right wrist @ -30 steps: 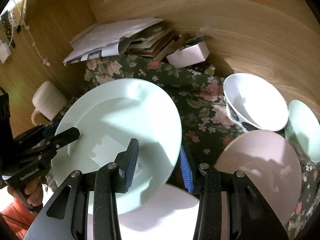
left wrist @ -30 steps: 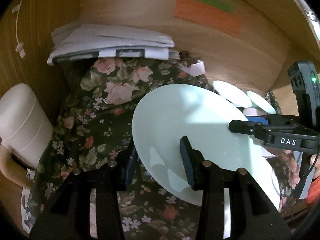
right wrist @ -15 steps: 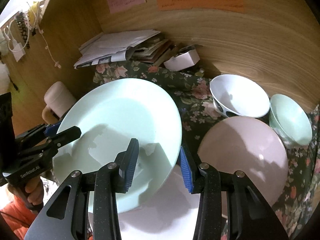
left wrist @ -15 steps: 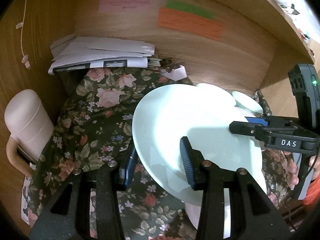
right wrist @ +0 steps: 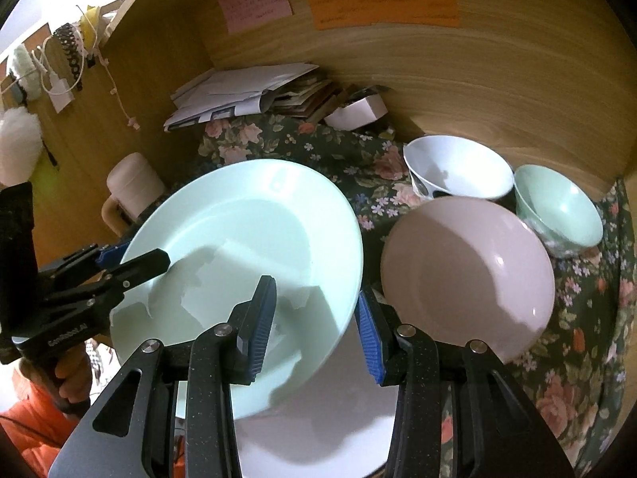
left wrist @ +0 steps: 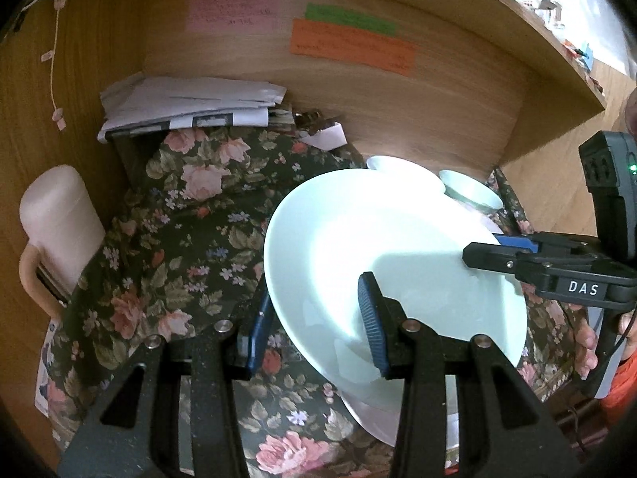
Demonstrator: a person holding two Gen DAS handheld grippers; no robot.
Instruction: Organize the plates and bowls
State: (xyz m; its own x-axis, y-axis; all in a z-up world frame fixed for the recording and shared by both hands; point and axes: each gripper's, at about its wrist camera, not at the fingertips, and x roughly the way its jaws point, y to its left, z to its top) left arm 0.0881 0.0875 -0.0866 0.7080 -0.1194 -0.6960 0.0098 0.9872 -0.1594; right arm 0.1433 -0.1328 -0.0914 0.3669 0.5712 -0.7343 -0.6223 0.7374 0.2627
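A pale green plate (left wrist: pixel 382 255) (right wrist: pixel 247 247) is held tilted above the floral cloth by both grippers. My left gripper (left wrist: pixel 314 318) straddles its left rim, one finger above and one below. My right gripper (right wrist: pixel 314 318) straddles its right rim the same way. Under it lies a white plate (right wrist: pixel 330 418). A pink plate (right wrist: pixel 469 275) sits to the right, with a white bowl (right wrist: pixel 458 167) and a green bowl (right wrist: pixel 557 203) behind it.
The floral cloth (left wrist: pixel 179 223) covers a desk walled in wood. A stack of papers (left wrist: pixel 191 103) and a small white box (right wrist: pixel 358 109) lie at the back. A pink mug (left wrist: pixel 55 227) stands at the left wall.
Both grippers have lifted the green plate and drawn it back towards me; the back wall and its notes show more, and the pink plate is uncovered.
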